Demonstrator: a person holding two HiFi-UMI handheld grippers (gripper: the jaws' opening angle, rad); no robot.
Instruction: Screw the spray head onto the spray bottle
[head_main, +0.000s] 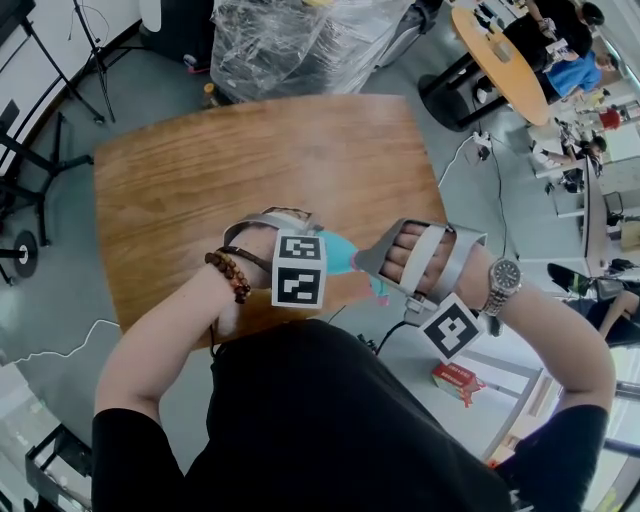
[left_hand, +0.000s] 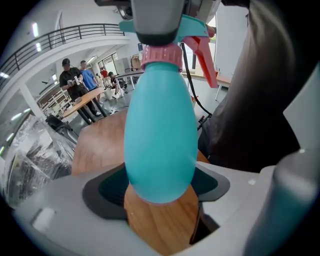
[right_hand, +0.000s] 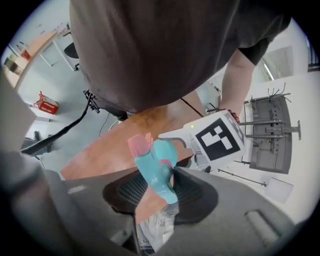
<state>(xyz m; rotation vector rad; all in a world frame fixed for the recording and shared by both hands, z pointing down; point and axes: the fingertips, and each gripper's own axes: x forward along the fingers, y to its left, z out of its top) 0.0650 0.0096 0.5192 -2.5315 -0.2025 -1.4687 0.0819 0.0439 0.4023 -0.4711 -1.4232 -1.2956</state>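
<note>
Head view: the person holds both claws together over the near edge of the wooden bench (head_main: 250, 160), towards its 5 o'clock corner, with the turquoise spray bottle (head_main: 338, 252) showing between them, clear of the benchtop. The left claw (left_hand: 160, 195) comes in from 8 o'clock and the right claw (right_hand: 160, 192) from 3 o'clock. In the left gripper view, the left claw stands fairly wide, its dark pads pressed on either side of the bottle's rounded base, so the bottle runs away from the camera towards 12 o'clock. There a pink collar (left_hand: 161, 54) sits on the bottle's neck, with the pink trigger (left_hand: 205, 60) hanging at 1 o'clock. In the right gripper view, the right claw is narrower and closed on the spray head (right_hand: 157, 167), which lies between its two mesh pads.
</note>
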